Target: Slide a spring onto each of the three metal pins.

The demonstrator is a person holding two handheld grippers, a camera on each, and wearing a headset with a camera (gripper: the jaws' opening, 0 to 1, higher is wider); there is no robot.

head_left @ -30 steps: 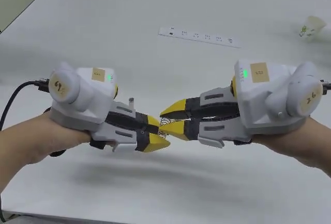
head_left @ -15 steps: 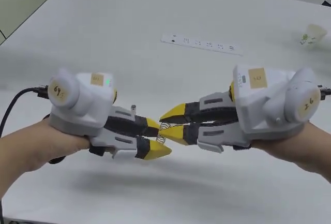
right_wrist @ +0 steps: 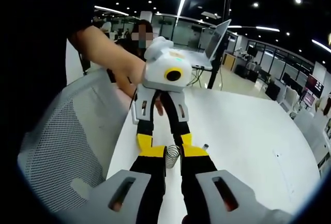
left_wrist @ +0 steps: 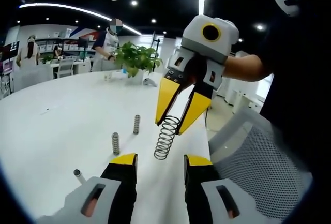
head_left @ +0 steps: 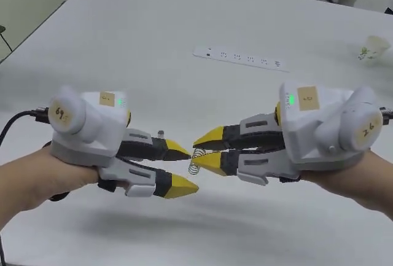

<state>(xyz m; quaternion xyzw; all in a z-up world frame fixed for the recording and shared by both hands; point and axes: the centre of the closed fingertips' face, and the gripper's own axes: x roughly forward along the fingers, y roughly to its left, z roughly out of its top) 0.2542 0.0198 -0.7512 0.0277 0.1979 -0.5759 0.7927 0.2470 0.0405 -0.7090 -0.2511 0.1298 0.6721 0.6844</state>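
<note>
Two hand-held grippers meet tip to tip above a white desk (head_left: 153, 39). The right claw (head_left: 195, 152) pinches a small coil spring (left_wrist: 165, 137) by its upper end, so the spring hangs in the air just in front of the left claw (left_wrist: 161, 158) — whose yellow-tipped jaws stand spread apart. On the desk beyond, two upright metal pins already carry springs — the near pin (left_wrist: 115, 143) and the far pin (left_wrist: 136, 124). A bare pin (left_wrist: 77, 174) stands beside them. A white power strip (head_left: 239, 57) lies farther back.
</note>
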